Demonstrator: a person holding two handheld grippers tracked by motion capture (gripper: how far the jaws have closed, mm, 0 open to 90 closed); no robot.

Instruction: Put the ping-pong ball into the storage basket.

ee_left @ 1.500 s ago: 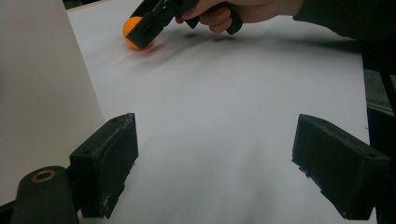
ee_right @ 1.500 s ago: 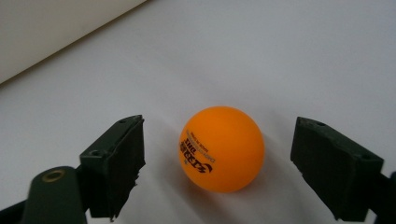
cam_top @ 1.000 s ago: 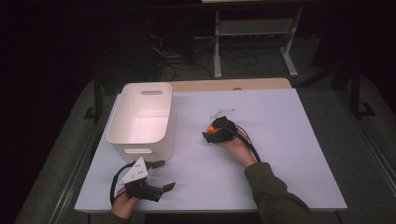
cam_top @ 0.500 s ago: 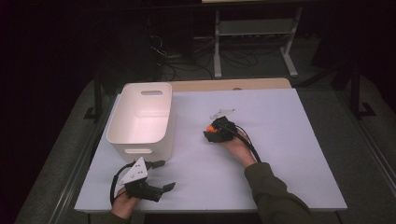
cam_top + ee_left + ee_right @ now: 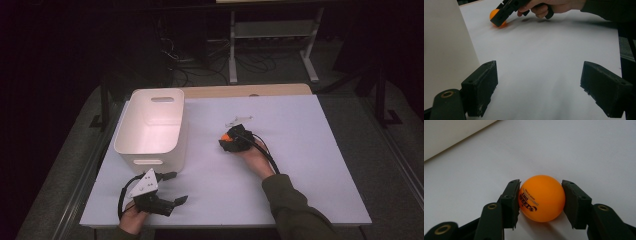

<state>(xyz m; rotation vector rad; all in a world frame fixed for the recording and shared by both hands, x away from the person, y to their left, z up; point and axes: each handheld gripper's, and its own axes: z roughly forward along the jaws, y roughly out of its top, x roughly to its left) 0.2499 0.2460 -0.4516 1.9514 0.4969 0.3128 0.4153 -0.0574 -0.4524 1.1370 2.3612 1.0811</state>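
Note:
An orange table-tennis ball point(image 5: 541, 197) with black print rests on the white table point(image 5: 300, 150). My right gripper point(image 5: 541, 202) is shut on it, a pad pressing each side; its jaws have just been closing around the ball. From above, the right gripper point(image 5: 227, 141) sits mid-table with the ball point(image 5: 226, 135) at its tip. The left gripper view catches the ball point(image 5: 493, 13) far off, in the right gripper point(image 5: 500, 20). My left gripper point(image 5: 539, 92) stands open over bare table near the front edge, beside the bin; from above, the left gripper point(image 5: 177, 187) holds nothing.
A white plastic bin point(image 5: 131, 131) with a handle slot stands at the left of the table; its wall point(image 5: 444, 50) is close beside my left jaw. A small pale scrap point(image 5: 239, 120) lies just beyond the right gripper. A metal rack point(image 5: 272, 30) stands behind the table.

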